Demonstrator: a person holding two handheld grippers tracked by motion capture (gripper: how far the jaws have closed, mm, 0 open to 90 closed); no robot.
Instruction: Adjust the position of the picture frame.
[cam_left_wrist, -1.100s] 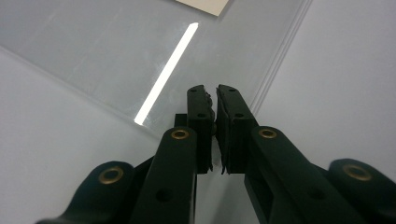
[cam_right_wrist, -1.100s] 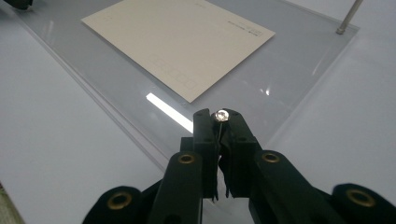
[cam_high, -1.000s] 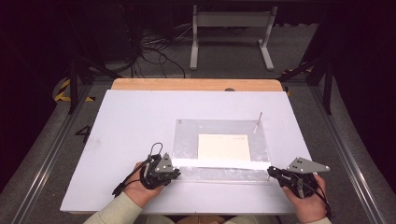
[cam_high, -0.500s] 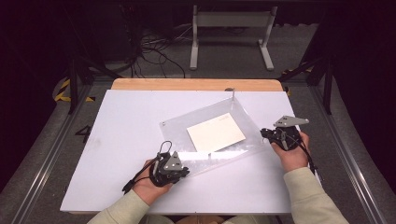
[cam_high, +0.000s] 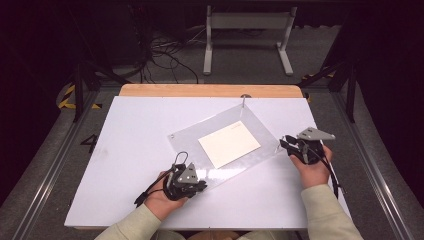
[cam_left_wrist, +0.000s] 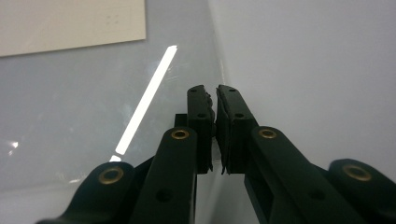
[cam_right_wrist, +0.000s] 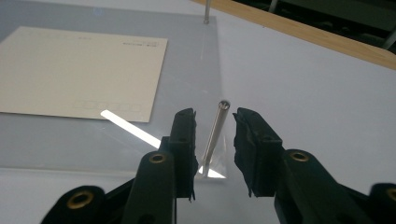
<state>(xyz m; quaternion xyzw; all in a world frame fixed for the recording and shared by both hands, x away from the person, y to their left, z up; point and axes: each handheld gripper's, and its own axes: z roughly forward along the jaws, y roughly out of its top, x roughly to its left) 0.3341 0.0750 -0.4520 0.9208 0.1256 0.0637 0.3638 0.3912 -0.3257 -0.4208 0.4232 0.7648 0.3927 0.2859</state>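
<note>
The clear sheet (cam_high: 235, 150) lies slanted across the middle of the white table (cam_high: 125, 150) with a cream card (cam_high: 229, 143) on it; the left gripper (cam_high: 200, 186), jaws pressed together, pinches its lower-left edge, while the right gripper (cam_high: 284, 145) has just been opening and stands spread around a thin metal pin (cam_right_wrist: 215, 133) at the right corner, not pressing it. To do this well, keep the left pinch firm and back the right jaws away without knocking the pin. There is bare table at the left of the frame, but the sheet's upper corner reaches close to the wooden strip (cam_high: 210, 90).
</note>
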